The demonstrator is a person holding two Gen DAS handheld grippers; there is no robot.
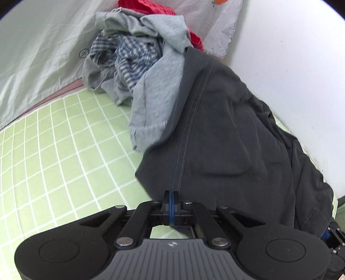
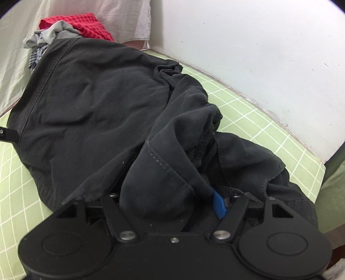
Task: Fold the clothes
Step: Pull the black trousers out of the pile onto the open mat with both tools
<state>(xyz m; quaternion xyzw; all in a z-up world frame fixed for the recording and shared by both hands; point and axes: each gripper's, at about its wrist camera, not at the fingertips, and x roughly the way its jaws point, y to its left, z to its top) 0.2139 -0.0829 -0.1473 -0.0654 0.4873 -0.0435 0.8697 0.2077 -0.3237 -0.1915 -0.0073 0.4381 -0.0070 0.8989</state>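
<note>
A dark grey pair of shorts lies spread over the green checked sheet; it also fills the right wrist view. My left gripper is shut on the shorts' side seam edge. My right gripper is mostly buried under bunched dark cloth, with one blue pad showing; the cloth is pinched between its fingers. The left gripper's tip shows at the left edge of the right wrist view.
A pile of clothes sits at the far end: a light grey-blue garment, a blue plaid one and a red one, also in the right wrist view. A white wall runs along the right. A pale sheet hangs at left.
</note>
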